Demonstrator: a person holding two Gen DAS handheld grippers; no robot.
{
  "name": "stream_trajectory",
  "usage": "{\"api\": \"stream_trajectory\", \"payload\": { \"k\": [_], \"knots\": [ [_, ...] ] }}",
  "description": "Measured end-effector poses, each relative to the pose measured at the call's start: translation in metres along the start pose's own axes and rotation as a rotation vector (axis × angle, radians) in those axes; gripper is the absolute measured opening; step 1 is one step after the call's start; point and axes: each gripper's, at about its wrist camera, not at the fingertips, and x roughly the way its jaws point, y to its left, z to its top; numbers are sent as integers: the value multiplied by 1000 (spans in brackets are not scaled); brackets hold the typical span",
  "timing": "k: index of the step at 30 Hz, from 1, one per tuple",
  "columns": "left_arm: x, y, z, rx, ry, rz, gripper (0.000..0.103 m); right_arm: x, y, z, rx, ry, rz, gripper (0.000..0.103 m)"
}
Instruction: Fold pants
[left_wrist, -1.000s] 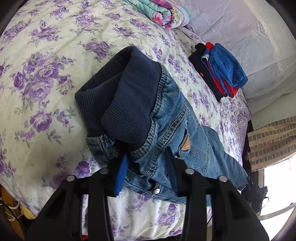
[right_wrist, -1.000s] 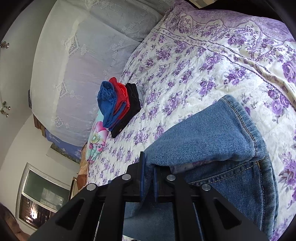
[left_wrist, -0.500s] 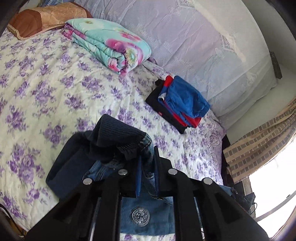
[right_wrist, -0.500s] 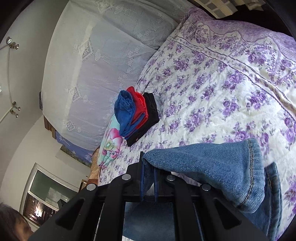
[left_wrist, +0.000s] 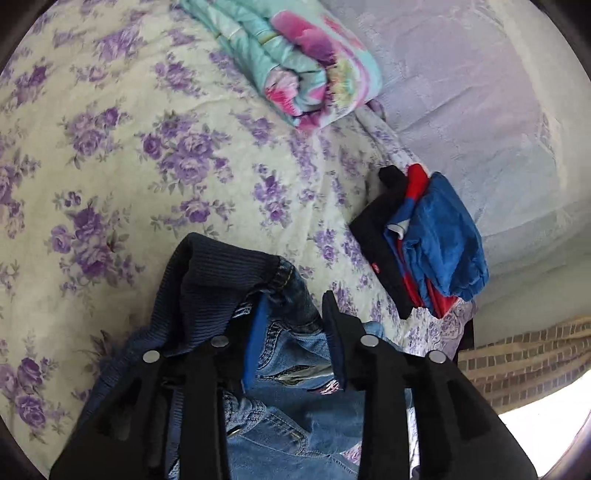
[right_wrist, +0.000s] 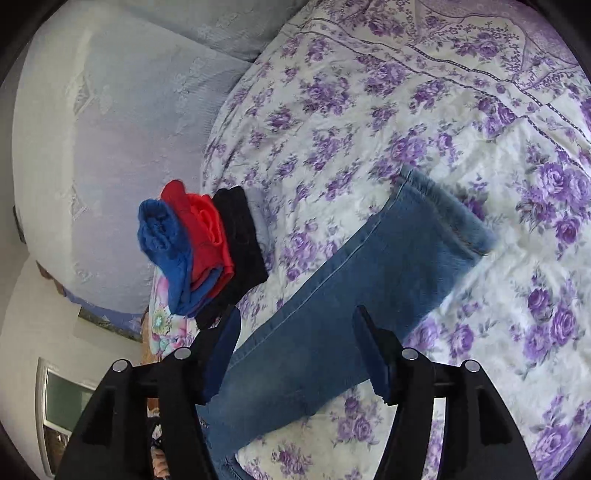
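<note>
A bed (left_wrist: 155, 122) covered by a cream spread printed with purple roses takes up most of both views, and the blue jeans (right_wrist: 354, 295) lie on it. Seen from the right wrist, one denim leg stretches away across the spread to its hemmed cuff, flat on the flowers. The right tool (right_wrist: 299, 354) is opening, its jaws set wide on either side of that leg with the pads clear of the cloth. Seen from the left wrist, the dark ribbed waistband (left_wrist: 207, 280) is bunched and folded back over the denim at the near edge of the bed. The left tool (left_wrist: 293, 336) is opening too, its jaws partly apart with rumpled denim between them, and nothing looks pinched. Beyond the jeans, a stack of folded clothes (left_wrist: 424, 236) in black, red and blue sits near the bed's far edge against a pale lace curtain (left_wrist: 480, 110). Farther from the jeans, a folded floral quilt (left_wrist: 306, 66) in turquoise and pink rests on the spread. A window (right_wrist: 62, 402) shows low beside the curtain.
</note>
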Motion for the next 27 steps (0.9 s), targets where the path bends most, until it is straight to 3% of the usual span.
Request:
{"api": "stream_trajectory", "payload": {
  "k": [2,4,7,10,15,21,22,23,24,25,27],
  "knots": [
    [-22,-9,-6,82,-89,64,55,-7,-1,-12,-31,7,-25,64],
    [-40,-9,-11,136,-129,97,57,-13,-4,-25,-44,13,-32,65],
    [-53,7,-9,129,-101,90,57,-20,-14,-43,-36,30,-31,71],
    [-56,28,-8,105,-95,139,57,-18,-25,-57,-1,56,-15,72],
    [-28,57,-1,64,7,149,57,-15,-41,-74,44,75,-3,72],
    [4,40,9,155,70,200,57,-14,-43,-84,25,61,-7,72],
    [8,38,11,153,84,197,54,-13,-42,-84,15,57,-11,72],
    [11,36,12,155,99,184,29,-12,-40,-84,4,56,-16,72],
    [13,34,13,160,114,176,20,-11,-38,-85,-5,55,-21,72],
    [12,33,12,158,114,162,14,-11,-38,-86,-10,51,-23,72],
    [4,34,10,149,86,131,12,-12,-37,-86,-6,44,-24,72]
  ]
}}
